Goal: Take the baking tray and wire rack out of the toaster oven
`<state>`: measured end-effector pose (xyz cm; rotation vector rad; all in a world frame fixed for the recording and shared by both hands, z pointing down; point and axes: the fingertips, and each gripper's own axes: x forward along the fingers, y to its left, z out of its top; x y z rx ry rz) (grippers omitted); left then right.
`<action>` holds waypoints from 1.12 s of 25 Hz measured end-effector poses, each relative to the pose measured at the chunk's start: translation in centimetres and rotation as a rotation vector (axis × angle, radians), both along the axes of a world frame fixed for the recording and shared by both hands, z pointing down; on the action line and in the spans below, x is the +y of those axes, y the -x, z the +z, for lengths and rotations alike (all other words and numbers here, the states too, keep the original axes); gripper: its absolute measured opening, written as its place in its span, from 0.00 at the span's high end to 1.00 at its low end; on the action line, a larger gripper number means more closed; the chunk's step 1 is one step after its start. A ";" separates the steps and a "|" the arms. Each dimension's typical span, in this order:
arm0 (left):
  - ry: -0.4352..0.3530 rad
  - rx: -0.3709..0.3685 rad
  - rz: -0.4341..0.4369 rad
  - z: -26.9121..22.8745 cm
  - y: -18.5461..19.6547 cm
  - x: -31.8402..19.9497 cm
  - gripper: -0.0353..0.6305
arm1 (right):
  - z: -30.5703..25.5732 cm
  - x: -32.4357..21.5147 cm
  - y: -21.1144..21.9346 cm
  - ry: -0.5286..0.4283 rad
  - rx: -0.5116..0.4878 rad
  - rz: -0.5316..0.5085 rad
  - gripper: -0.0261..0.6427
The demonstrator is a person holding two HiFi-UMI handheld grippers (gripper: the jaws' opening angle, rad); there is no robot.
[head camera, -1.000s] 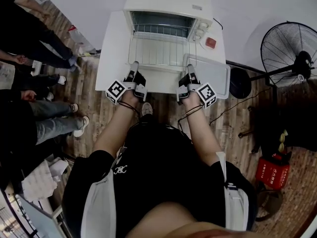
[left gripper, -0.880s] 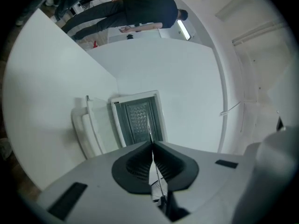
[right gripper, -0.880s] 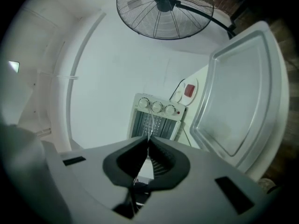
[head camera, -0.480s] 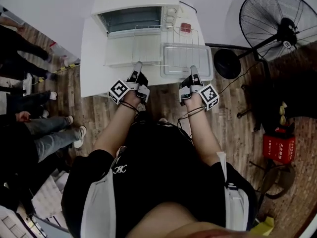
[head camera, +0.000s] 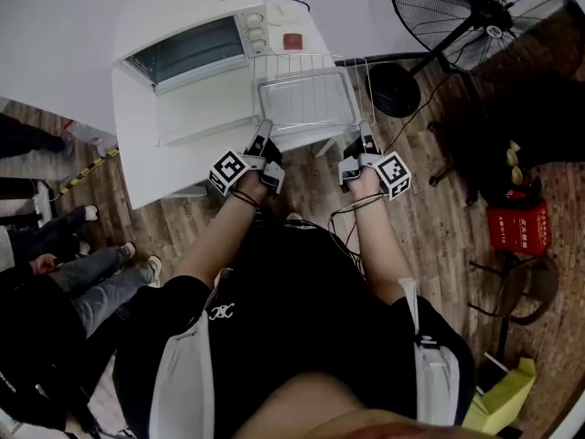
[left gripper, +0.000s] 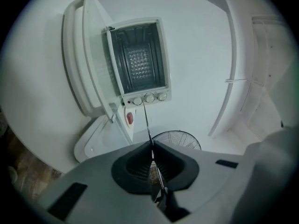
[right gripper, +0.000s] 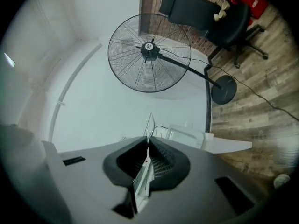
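Observation:
The wire rack [head camera: 315,63] hangs level between my two grippers, over the baking tray [head camera: 306,106] that lies on the right end of the white table [head camera: 146,167]. My left gripper [head camera: 263,141] is shut on the rack's near edge at its left. At the right end of that edge my right gripper [head camera: 364,141] is shut too. In the left gripper view the rack [left gripper: 147,125] shows edge-on as a thin wire running out of the left gripper [left gripper: 152,155]. The right gripper [right gripper: 147,148] pinches the rack's rim [right gripper: 150,124]. The white toaster oven [head camera: 196,21] stands at the left with its door [head camera: 201,112] down.
A red object [head camera: 292,41] lies next to the oven. A standing fan [head camera: 457,7] is right of the table, its cable across the wooden floor. A red box [head camera: 516,227] and an office chair [right gripper: 205,13] stand farther right. People's legs [head camera: 101,282] are at the left.
Both grippers have carried the wire rack from the open oven door to the right, over the baking tray. The head view has swung with them, so the oven now sits at the left.

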<state>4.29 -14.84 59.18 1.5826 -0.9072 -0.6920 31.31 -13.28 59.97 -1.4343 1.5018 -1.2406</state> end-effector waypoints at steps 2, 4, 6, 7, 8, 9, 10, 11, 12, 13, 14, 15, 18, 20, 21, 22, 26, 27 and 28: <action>0.030 -0.005 0.011 0.9 -1.2 0.2 0.92 | 0.7 -0.3 -1.2 0.023 0.013 0.001 0.93; 0.063 -0.015 0.017 1.9 -2.1 0.4 0.91 | 1.5 -0.7 -2.1 0.047 0.026 -0.003 0.93; 0.091 -0.027 0.017 2.9 -2.5 0.5 0.91 | 2.3 -1.2 -2.5 0.071 0.039 -0.016 0.93; 0.101 -0.033 0.014 3.3 -2.4 0.5 0.91 | 2.7 -1.4 -2.4 0.081 0.045 -0.027 0.93; 0.109 -0.038 0.008 3.7 -2.3 0.5 0.91 | 3.1 -1.7 -2.3 0.091 0.051 -0.039 0.93; 0.117 -0.043 0.001 4.1 -2.2 0.4 0.91 | 3.4 -1.9 -2.2 0.101 0.054 -0.049 0.93; 0.124 -0.047 -0.005 4.4 -2.1 0.4 0.91 | 3.8 -2.0 -2.1 0.112 0.056 -0.058 0.93; 0.131 -0.051 -0.010 4.7 -2.0 0.5 0.91 | 4.1 -2.1 -2.0 0.122 0.057 -0.066 0.93; 0.139 -0.056 -0.014 4.9 -2.0 0.6 0.90 | 4.4 -2.2 -1.9 0.132 0.058 -0.073 0.93; 0.147 -0.061 -0.016 5.2 -1.9 0.7 0.90 | 4.7 -2.2 -1.8 0.140 0.059 -0.079 0.93; 0.152 -0.067 -0.016 5.5 -1.9 0.7 0.90 | 5.0 -2.4 -1.8 0.147 0.061 -0.084 0.93; 0.155 -0.073 -0.013 5.7 -1.9 0.8 0.90 | 5.2 -2.5 -1.8 0.153 0.062 -0.087 0.93; 0.157 -0.081 -0.005 6.0 -2.1 0.8 0.90 | 5.8 -2.8 -1.9 0.166 0.072 -0.095 0.92; 0.167 -0.084 -0.006 6.3 -2.1 0.8 0.90 | 6.1 -2.9 -1.9 0.180 0.081 -0.099 0.92; 0.175 -0.087 -0.006 6.6 -2.1 0.9 0.90 | 6.3 -2.9 -1.9 0.188 0.086 -0.101 0.92; 0.184 -0.089 -0.006 6.8 -2.1 0.9 0.90 | 6.5 -2.9 -1.9 0.198 0.092 -0.103 0.92; 0.221 -0.097 0.009 7.8 -2.5 1.3 0.90 | 7.6 -2.7 -2.2 0.238 0.102 -0.109 0.92; 0.230 -0.102 0.011 8.1 -2.5 1.4 0.89 | 7.9 -2.6 -2.2 0.245 0.105 -0.112 0.92; 0.241 -0.110 0.010 8.5 -2.5 1.5 0.89 | 8.1 -2.6 -2.2 0.253 0.110 -0.115 0.92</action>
